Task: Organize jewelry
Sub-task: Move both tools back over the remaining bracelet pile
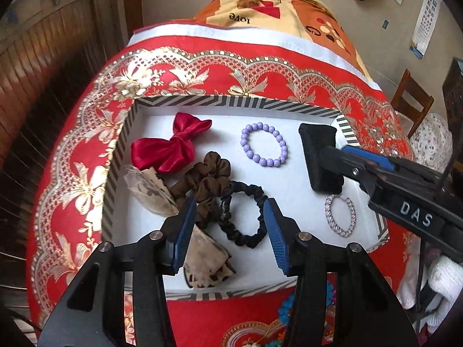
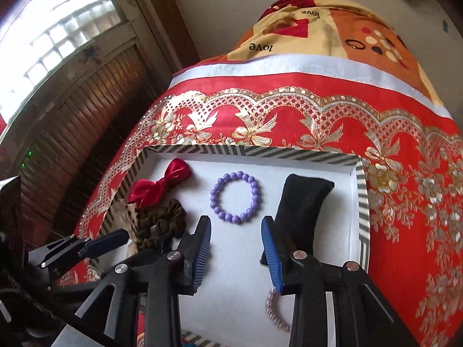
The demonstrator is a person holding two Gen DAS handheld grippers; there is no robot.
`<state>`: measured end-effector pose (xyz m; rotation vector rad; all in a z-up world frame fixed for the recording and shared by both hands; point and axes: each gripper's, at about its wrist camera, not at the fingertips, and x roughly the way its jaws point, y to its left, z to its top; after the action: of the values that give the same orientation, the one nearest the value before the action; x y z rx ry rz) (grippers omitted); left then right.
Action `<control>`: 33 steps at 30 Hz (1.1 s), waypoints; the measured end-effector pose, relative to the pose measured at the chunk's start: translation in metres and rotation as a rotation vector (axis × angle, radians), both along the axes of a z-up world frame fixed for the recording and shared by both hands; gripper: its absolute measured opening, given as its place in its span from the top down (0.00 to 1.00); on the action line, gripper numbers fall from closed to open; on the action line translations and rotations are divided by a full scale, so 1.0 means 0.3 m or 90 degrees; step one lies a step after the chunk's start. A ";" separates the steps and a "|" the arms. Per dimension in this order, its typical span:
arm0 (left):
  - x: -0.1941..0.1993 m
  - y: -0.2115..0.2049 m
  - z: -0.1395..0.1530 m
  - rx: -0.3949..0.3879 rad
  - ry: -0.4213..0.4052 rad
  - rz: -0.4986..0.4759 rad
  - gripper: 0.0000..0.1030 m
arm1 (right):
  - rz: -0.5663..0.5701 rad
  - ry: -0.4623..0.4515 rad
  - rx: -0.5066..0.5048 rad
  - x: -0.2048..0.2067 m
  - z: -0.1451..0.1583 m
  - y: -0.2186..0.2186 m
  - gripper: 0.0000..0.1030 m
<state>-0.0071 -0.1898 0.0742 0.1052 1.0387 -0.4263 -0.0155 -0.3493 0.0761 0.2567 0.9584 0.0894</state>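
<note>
A white tray with a striped rim (image 1: 231, 99) (image 2: 249, 150) lies on a red bed cover. In it lie a red bow (image 1: 170, 147) (image 2: 162, 185), a purple bead bracelet (image 1: 264, 144) (image 2: 235, 196), a brown scrunchie (image 1: 207, 177) (image 2: 162, 219), a black scrunchie (image 1: 243, 214), a beige printed cloth (image 1: 202, 257), a silver braided bracelet (image 1: 340, 215) (image 2: 275, 309) and a black cushion (image 1: 319, 156) (image 2: 301, 202). My left gripper (image 1: 230, 231) is open above the black scrunchie. My right gripper (image 2: 235, 251) is open, its right finger against the cushion.
The red and gold cover (image 1: 86, 150) spreads around the tray, with a patterned blanket (image 1: 275, 8) behind. A wooden wall and door (image 2: 72, 115) stand at the left. A wooden chair (image 1: 411, 98) stands at the far right.
</note>
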 end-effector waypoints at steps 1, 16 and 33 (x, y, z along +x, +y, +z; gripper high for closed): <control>-0.006 0.004 0.004 0.002 -0.004 0.001 0.54 | -0.002 -0.001 0.000 -0.012 0.004 0.001 0.66; -0.160 0.080 0.068 0.015 -0.057 -0.009 0.54 | -0.038 -0.012 -0.014 -0.242 0.058 0.033 0.60; -0.332 0.190 0.105 0.018 -0.091 -0.029 0.54 | -0.060 -0.022 -0.028 -0.478 0.085 0.156 0.60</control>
<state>-0.1067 -0.1326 0.1057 0.1832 0.9028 -0.4388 -0.1591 -0.3024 0.1017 0.2582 0.9122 -0.0135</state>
